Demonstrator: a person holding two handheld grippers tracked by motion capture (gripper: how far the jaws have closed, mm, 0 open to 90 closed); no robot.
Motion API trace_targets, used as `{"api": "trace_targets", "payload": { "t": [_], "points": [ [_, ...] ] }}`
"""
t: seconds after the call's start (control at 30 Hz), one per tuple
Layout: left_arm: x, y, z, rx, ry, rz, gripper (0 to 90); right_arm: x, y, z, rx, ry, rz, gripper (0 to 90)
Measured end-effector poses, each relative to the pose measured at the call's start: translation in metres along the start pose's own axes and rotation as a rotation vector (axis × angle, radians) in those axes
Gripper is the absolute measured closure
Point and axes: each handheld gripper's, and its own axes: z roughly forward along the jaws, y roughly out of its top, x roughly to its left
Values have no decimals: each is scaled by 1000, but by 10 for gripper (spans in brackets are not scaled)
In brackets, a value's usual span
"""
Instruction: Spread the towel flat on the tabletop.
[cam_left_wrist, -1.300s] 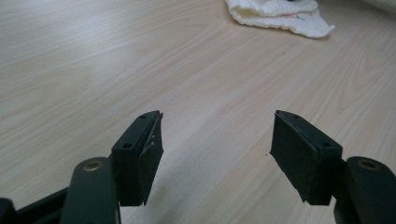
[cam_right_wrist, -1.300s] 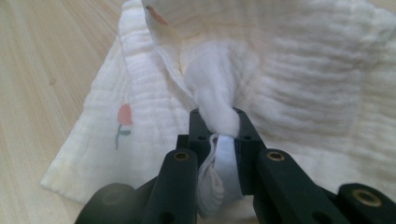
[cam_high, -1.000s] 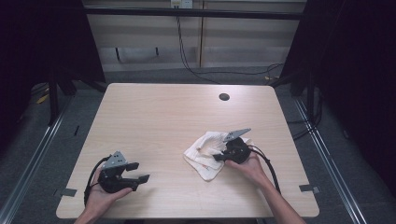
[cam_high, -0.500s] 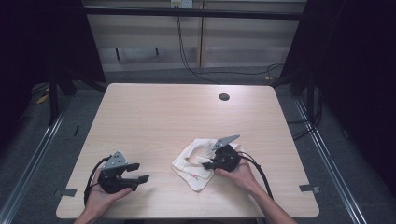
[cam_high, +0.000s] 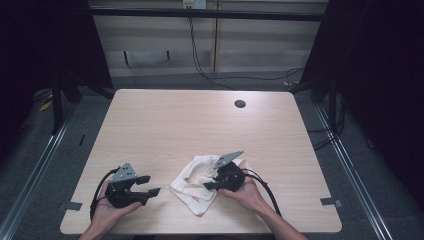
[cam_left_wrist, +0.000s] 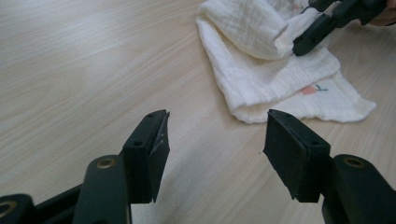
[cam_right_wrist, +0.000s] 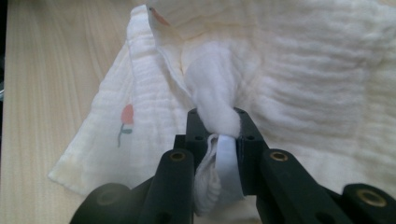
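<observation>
- Your right gripper (cam_high: 214, 184) is clamped on a bunched fold of the cloth (cam_high: 196, 177); the right gripper view shows the wad pinched between the pads (cam_right_wrist: 198, 126), jaws just eased a little wider with the fabric between them.
- Your left gripper (cam_high: 147, 185) has its jaws wide apart with nothing between them, just closing in a touch; bare table (cam_high: 190, 120) shows through the gap in the left gripper view.
- Cloth lies on the near half of the table, right of centre, rumpled and partly folded over; a small red flower print (cam_left_wrist: 310, 89) sits near its near corner.
- Left gripper is near the cloth's left edge but apart from it.
- Near table edge is just behind both your hands; cloth's near corner is close to that edge.
- Far half of the table is bare apart from a dark round hole (cam_high: 240, 104) near the far edge, right of centre.
- Pale wood-grain top; grey floor and rails (cam_high: 30, 175) on both sides, cables (cam_high: 210, 70) along the far wall.
</observation>
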Motion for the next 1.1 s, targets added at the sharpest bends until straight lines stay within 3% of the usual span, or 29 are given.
{"api": "trace_targets", "payload": {
  "t": [0.17,0.33,0.37,0.47,0.63,0.77,0.83,1.03,1.1],
  "points": [
    [0,0,0,0,-6,3,402,10,2,-5,16,-1,-12,607],
    [-3,2,-1,-7,-39,15,451,9,3,-26,-32,5,-2,438],
    [-5,3,-3,-19,-49,18,460,11,2,-38,-66,5,6,417],
    [-10,8,-6,-40,-62,34,479,13,0,-49,-96,-8,9,384],
    [-21,20,4,-38,-85,70,508,9,-10,-68,-110,-32,22,375],
    [-31,37,10,-41,-139,104,557,-3,-22,-82,-110,-67,42,431],
    [-35,48,13,-43,-143,130,571,-7,-24,-84,-109,-79,53,431],
    [-53,76,40,-48,-212,185,625,-29,-37,-91,-130,-118,107,497],
    [-63,80,55,-30,-250,216,652,-34,-41,-91,-120,-137,111,515]
  ]
}}
